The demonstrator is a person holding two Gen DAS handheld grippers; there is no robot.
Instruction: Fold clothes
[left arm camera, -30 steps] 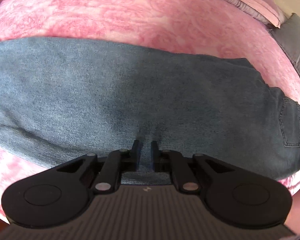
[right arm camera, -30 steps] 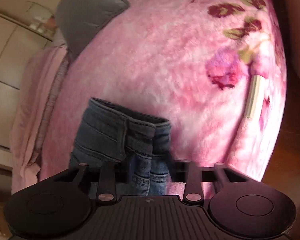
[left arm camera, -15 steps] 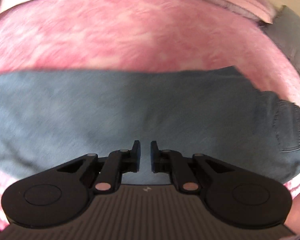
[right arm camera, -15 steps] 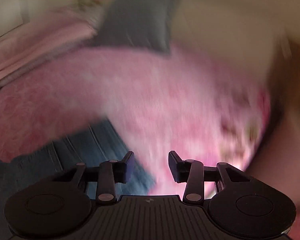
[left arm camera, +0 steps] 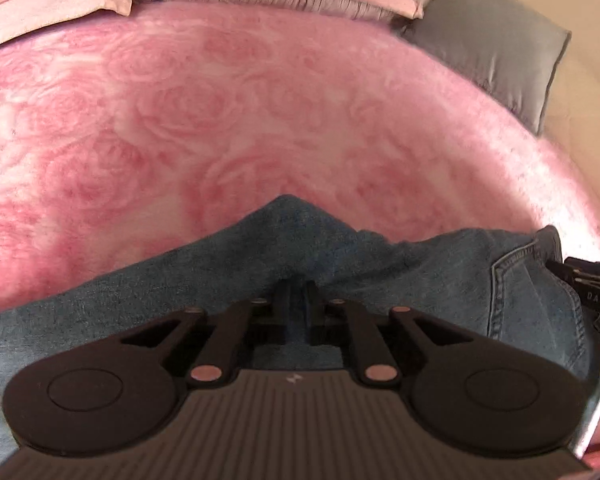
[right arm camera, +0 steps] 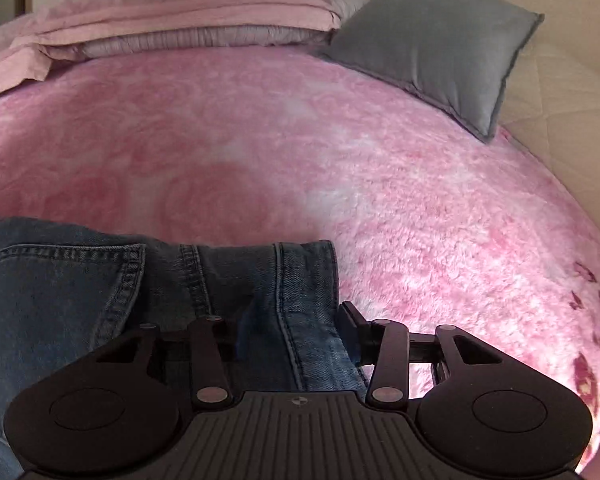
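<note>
Blue denim: one pair of jeans (left arm camera: 380,264), lying across the near part of a pink rose-patterned plush blanket (left arm camera: 228,120), back pocket and waistband at the right end, stitched seams visible in the right wrist view. Left gripper (left arm camera: 296,300): jaws pinched together on a fold of the denim, the cloth rising to a peak just beyond them. Right gripper (right arm camera: 296,330): jaws have just been opening and stand apart, the waistband end of the jeans lying between them; the right finger (right arm camera: 350,320) sits at the hem edge, and whether either pad presses the cloth cannot be told. Also present: grey cushion (right arm camera: 440,48) at the far right edge of the blanket; folded pink bedding (right arm camera: 172,12) along the far side.
</note>
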